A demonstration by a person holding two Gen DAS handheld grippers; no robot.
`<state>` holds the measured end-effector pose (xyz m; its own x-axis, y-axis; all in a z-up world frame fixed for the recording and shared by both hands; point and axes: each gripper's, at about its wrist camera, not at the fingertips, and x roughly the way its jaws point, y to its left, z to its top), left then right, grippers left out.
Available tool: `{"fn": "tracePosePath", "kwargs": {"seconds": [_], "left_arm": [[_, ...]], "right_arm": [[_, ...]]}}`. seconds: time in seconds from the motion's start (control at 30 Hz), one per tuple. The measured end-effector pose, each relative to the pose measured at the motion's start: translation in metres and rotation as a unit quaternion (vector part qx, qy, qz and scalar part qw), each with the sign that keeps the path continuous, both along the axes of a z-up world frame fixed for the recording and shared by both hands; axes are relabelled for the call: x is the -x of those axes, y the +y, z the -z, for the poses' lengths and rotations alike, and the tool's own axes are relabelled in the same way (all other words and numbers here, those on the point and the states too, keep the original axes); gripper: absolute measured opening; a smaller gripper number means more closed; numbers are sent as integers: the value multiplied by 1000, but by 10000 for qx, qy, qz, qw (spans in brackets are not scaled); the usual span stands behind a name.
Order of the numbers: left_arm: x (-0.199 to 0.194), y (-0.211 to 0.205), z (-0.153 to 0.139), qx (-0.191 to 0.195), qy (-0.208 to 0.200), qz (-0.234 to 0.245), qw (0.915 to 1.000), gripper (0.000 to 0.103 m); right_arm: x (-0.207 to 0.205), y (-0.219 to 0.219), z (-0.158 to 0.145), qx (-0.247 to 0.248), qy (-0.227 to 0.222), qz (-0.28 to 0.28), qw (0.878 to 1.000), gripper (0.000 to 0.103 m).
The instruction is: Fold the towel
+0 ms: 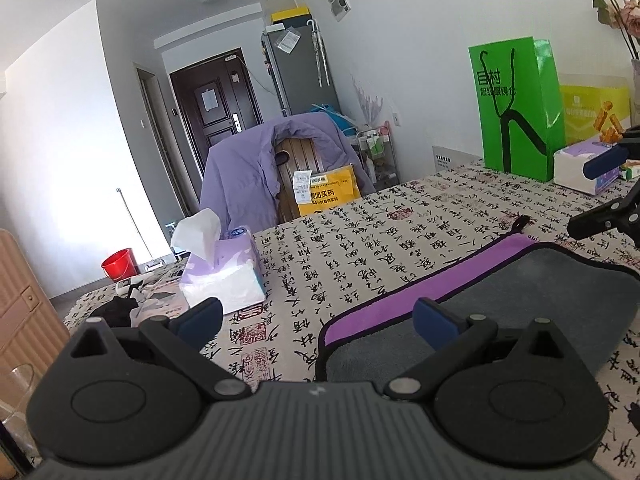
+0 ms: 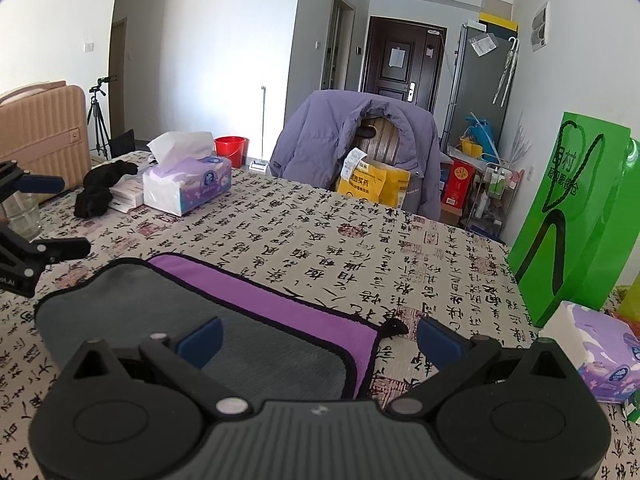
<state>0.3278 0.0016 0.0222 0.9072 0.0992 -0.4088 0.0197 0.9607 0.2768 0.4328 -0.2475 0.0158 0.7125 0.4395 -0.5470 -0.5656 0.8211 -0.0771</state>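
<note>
Calligraphy-print tablecloth [image 2: 320,248], purple tissue box [image 2: 188,184] beside a black cloth bundle [image 2: 100,188], green paper gift bag [image 2: 576,220] upright at the far right, second tissue pack [image 2: 600,356], purple jacket [image 2: 320,136] draped over a wooden chair [image 2: 380,132], yellow paper bag [image 2: 376,184], red bucket [image 2: 229,148] on the floor, dark door [image 2: 400,56], grey fridge [image 2: 476,76], beige suitcase [image 2: 40,124], tripod [image 2: 98,116]

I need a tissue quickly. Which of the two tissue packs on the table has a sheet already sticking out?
The tissue pack beside the black cloth; the other pack, by the green bag, shows none.

Towel [image 2: 208,320] on table [image 2: 320,240], between tissue boxes [image 2: 188,184]
</note>
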Motion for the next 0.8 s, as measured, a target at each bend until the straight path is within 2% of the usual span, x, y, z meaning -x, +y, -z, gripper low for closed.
{"fn": "tracePosePath", "kwargs": {"seconds": [0.8], "left_arm": [[72, -7, -25, 353, -317, -79, 9988, 103]], "right_arm": [[71, -22, -23, -227, -191, 75, 9995, 103]]}}
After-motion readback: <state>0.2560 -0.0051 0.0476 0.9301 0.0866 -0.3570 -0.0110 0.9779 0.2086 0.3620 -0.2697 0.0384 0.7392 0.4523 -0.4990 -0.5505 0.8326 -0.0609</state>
